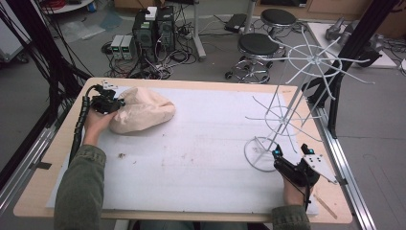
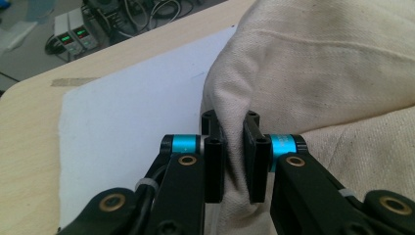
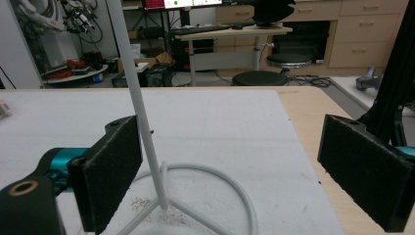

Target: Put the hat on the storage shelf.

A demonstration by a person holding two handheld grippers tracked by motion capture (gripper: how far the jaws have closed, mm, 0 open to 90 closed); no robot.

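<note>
A crumpled cream cloth [image 1: 143, 111] lies at the far left of the white mat [image 1: 201, 158]. My left gripper [image 1: 117, 103] is at the cloth's left end, shut on a fold of it. In the left gripper view the pads [image 2: 214, 166] pinch the cloth [image 2: 318, 73] between them. A white wire rack [image 1: 287, 110] with spoked arms stands at the right on a ring base [image 1: 261, 154]. My right gripper [image 1: 291, 152] sits just right of that base, open. In the right gripper view its jaws [image 3: 232, 132] stand wide apart, with the rack's pole [image 3: 139, 98] in front of the left pad and nothing gripped.
The wooden table's edge [image 1: 335, 211] runs close past the right hand. Black frame posts [image 1: 342, 62] rise at the right, beside the rack. Stools [image 1: 258, 45] and computer boxes [image 1: 153, 28] stand on the floor beyond the table.
</note>
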